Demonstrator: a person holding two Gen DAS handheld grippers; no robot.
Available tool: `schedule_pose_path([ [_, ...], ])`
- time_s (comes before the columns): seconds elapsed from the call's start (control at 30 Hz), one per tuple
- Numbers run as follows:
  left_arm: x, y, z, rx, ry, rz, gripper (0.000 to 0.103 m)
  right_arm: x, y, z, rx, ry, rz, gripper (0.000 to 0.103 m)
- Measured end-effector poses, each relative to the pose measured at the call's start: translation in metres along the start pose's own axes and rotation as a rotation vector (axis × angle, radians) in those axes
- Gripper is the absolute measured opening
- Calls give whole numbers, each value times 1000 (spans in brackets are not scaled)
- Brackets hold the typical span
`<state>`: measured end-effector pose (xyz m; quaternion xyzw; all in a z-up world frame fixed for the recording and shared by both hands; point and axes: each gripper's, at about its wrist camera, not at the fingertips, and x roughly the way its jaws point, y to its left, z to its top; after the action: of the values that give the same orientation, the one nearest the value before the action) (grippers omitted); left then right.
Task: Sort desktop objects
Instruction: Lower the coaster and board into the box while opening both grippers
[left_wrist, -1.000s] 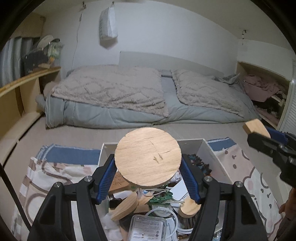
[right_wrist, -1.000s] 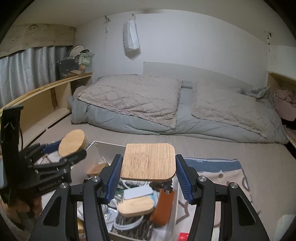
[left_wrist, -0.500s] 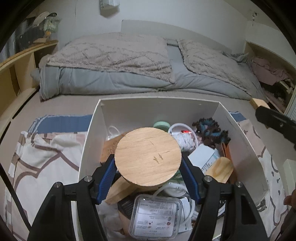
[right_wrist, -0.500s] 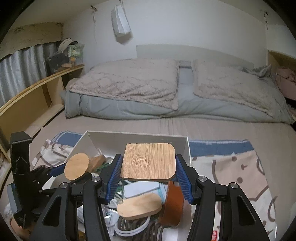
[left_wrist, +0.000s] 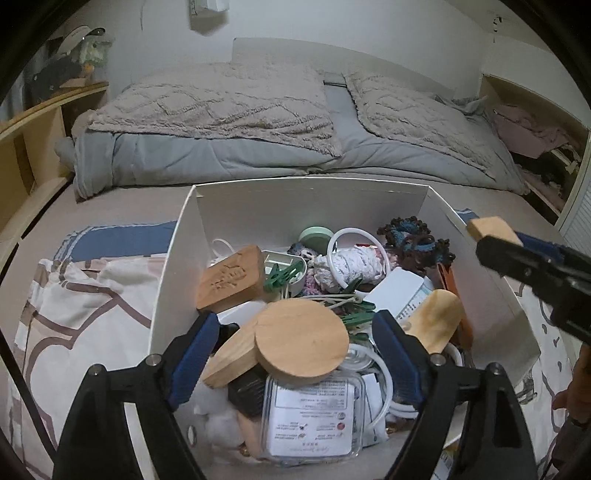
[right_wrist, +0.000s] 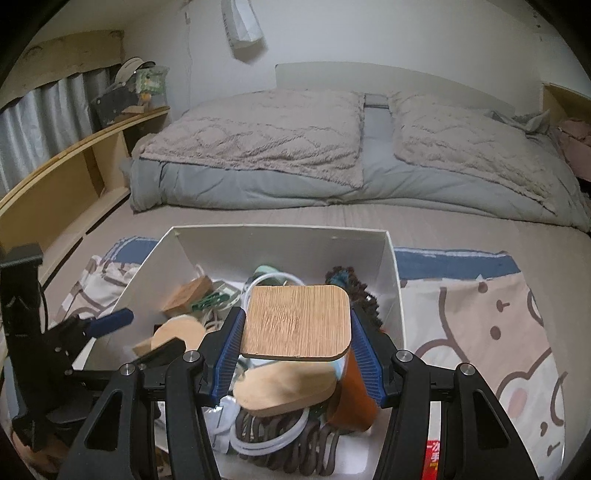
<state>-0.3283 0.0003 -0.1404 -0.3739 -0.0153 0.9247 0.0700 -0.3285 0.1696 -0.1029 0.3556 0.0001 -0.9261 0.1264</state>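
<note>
my left gripper (left_wrist: 295, 354) was opening, round wooden disc (left_wrist: 302, 345) loose between; right gripper (right_wrist: 295, 350) clenched the square wooden board (right_wrist: 297, 321) over the white box (right_wrist: 391, 280).

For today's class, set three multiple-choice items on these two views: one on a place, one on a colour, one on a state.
1. Where is the round wooden disc?
A. on the bed
B. on the clutter in the white box
C. on the shelf

2. What colour are the hand-held gripper pads?
A. blue
B. red
C. yellow

3. How is the square wooden board?
A. lying in the box
B. clamped in the right hand-held gripper
C. leaning on the wall

Answers:
1 B, it rests on the items, free of the opening left hand-held gripper.
2 A, the ribbed pads show blue.
3 B, both pads press its edges above the box.
</note>
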Motion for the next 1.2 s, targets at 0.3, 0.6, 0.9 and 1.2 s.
schedule_pose_path([
  [0.3, -32, 14, -3, 17, -115, 68, 85, 3, 18, -20, 1, 64, 72, 58],
  [0.6, -58, 38, 0, -29, -208, 108, 86, 18, 49, -38, -21, 135, 159, 58],
  [0.9, -61, 50, -5, -48, -210, 101, 86, 30, 72, -44, -33, 174, 201, 58],
  [1.2, -60, 53, -8, -49, -200, 92, 88, 36, 75, -51, -16, 182, 228, 59],
])
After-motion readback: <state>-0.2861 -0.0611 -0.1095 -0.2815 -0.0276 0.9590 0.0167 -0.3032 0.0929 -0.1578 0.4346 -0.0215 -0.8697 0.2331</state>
